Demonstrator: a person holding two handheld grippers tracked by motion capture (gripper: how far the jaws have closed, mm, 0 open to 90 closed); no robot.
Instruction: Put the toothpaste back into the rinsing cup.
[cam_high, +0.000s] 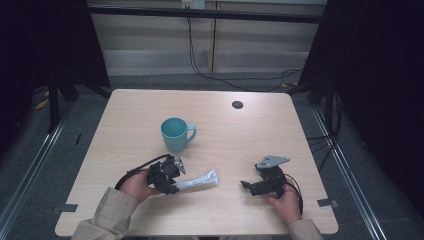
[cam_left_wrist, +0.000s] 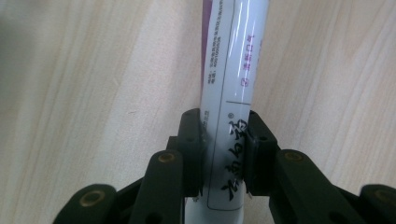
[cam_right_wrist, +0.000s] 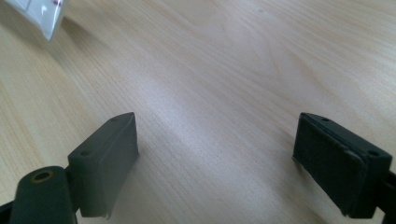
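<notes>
White and glossy, the soft plastic tube with printed lettering (cam_left_wrist: 233, 93) lies on the pale wooden table (cam_high: 130, 115) in the lower middle of the high view, its near end clamped between the left gripper's (cam_left_wrist: 223, 154) jaws. The grasp looks made; lifting it comes next, probably toward the teal ceramic mug (cam_high: 176, 134) just above. The right gripper (cam_right_wrist: 215, 163) rests at lower right, jaws wide apart, hand low on the table.

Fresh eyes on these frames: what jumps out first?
The teal ceramic mug standing upright mid-table, handle to the right. Nearer the person, the left gripper is clamped on a white plastic tube with black print, lying on the pale wooden table. The right gripper rests open and empty.
</notes>
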